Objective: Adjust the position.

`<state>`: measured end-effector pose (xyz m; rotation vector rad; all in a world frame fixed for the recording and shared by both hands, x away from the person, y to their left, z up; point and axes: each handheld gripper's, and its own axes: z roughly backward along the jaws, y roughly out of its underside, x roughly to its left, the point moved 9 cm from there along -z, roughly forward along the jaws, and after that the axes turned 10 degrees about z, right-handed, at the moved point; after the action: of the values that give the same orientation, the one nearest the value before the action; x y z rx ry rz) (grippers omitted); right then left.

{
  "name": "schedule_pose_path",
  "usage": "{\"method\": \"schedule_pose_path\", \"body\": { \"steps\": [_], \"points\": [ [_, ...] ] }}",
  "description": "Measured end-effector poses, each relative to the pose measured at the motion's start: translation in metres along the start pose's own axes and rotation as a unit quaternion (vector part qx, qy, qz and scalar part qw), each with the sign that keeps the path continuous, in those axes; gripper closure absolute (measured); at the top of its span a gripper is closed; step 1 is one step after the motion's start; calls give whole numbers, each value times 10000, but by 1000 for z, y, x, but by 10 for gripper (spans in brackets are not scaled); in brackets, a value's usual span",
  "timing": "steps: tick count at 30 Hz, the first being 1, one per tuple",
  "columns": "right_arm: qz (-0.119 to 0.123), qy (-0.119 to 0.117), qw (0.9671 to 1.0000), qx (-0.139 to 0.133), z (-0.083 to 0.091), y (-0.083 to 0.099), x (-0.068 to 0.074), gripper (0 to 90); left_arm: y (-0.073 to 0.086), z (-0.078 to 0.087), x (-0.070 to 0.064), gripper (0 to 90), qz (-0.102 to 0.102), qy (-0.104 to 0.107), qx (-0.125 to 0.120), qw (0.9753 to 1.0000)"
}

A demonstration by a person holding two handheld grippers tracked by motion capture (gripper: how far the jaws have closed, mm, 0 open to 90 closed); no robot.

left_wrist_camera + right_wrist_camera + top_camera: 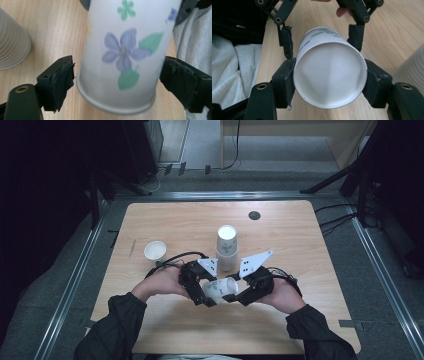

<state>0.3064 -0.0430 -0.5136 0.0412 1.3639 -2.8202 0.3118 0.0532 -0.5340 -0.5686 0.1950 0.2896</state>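
Right gripper (329, 80) clamps cup (329, 75) at the rim, pads touching both sides, cup's open mouth facing the cam. Beyond it, left gripper (322, 37) straddles the cup's far end w/ a small gap each side. Table (392, 32) underneath; ribbed cup stack (412, 67) off to right edge.

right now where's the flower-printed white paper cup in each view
High view: flower-printed white paper cup on its side, low centre, between both grippers.
Left gripper view: centre, purple flowers facing the camera.
Right gripper view: centre, open mouth facing the camera.
Shared landmark: stack of white cups.
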Motion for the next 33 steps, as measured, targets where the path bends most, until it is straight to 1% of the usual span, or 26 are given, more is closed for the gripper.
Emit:
{"method": "schedule_pose_path", "body": {
  "steps": [1, 2, 4, 5, 6, 7, 9, 10, 11, 12, 13, 14, 15, 16, 19, 20, 21, 23, 24, 26, 27, 28, 29, 30, 31, 33],
  "points": [
    [-12, 21, 10000, -3, 2, 1, -1, 354, 0, 0, 0, 114, 0, 0, 0, 10000],
    [-58, 46, 10000, 4, 3, 1, -2, 354, -2, 3, 1, 103, 33, -49, -129, 9999],
    [-85, 67, 9999, -10, 6, 2, -3, 353, -3, 5, 1, 103, 56, -88, -208, 9997],
    [-204, 160, 9997, -49, 10, 3, -4, 353, -3, 9, 1, 103, 75, -177, -330, 9993],
    [-257, 184, 9995, -51, 12, 4, -5, 353, -3, 9, 1, 103, 75, -177, -330, 9993],
    [-284, 207, 9994, -52, 13, 5, -4, 353, -2, 12, 1, 103, 113, -210, -450, 9987],
    [-299, 231, 9993, -50, 16, 6, -4, 353, -2, 13, 0, 99, 141, -216, -479, 9985],
    [-310, 266, 9991, -66, 20, 7, -4, 353, -2, 16, 0, 78, 246, -213, -560, 9979],
    [-310, 266, 9991, -66, 20, 7, -4, 353, -2, 16, 0, 31, 246, -213, -560, 9979],
    [-370, 268, 9989, -136, 23, 5, -4, 353, -2, 17, 1, 0, 386, -359, -636, 9966],
    [-370, 268, 9989, -136, 23, 5, -4, 353, -2, 17, 1, 0, 386, -359, -636, 9966],
    [-402, 267, 9986, -223, 26, 3, -6, 353, -3, 18, 0, 0, 428, -356, -797, 9953],
    [-402, 267, 9986, -223, 26, 3, -6, 353, -3, 18, 0, 0, 428, -356, -797, 9953],
    [-438, 259, 9984, -259, 27, 2, -8, 353, -3, 19, 0, 0, 467, -413, -910, 9939],
    [-444, 255, 9983, -272, 28, 1, -10, 352, -2, 19, 0, 0, 509, -432, -998, 9928],
    [-595, 160, 9977, -293, 28, 0, -10, 352, -1, 19, 0, 0, 607, -406, -1067, 9916],
    [-650, 150, 9974, -272, 28, -1, -10, 352, 0, 19, 1, 0, 642, -530, -1113, 9903],
    [-671, 134, 9973, -280, 29, -2, -10, 353, 1, 20, 1, 0, 627, -558, -1141, 9899],
    [-636, 168, 9974, -295, 29, -3, -10, 352, 1, 22, -1, 0, 699, -596, -1365, 9864],
    [-624, 157, 9974, -326, 29, -5, -11, 352, 1, 24, 0, 0, 807, -612, -1516, 9832],
    [-624, 157, 9974, -326, 29, -5, -11, 352, 1, 24, 0, 0, 807, -612, -1516, 9832],
    [-594, 133, 9976, -320, 27, -7, -12, 351, 2, 27, 1, 0, 886, -639, -1567, 9816],
    [-560, 138, 9978, -336, 26, -9, -12, 350, 2, 27, 1, 0, 886, -639, -1567, 9816],
    [-523, 140, 9978, -372, 25, -10, -13, 350, 6, 27, 5, 0, 1093, -760, -1511, 9795],
    [-510, 125, 9979, -372, 24, -12, -14, 350, 7, 26, 5, 0, 1155, -744, -1519, 9788],
    [-493, 64, 9979, -406, 22, -15, -14, 351, 9, 27, 5, 0, 1159, -738, -1540, 9785]
  ]
}}
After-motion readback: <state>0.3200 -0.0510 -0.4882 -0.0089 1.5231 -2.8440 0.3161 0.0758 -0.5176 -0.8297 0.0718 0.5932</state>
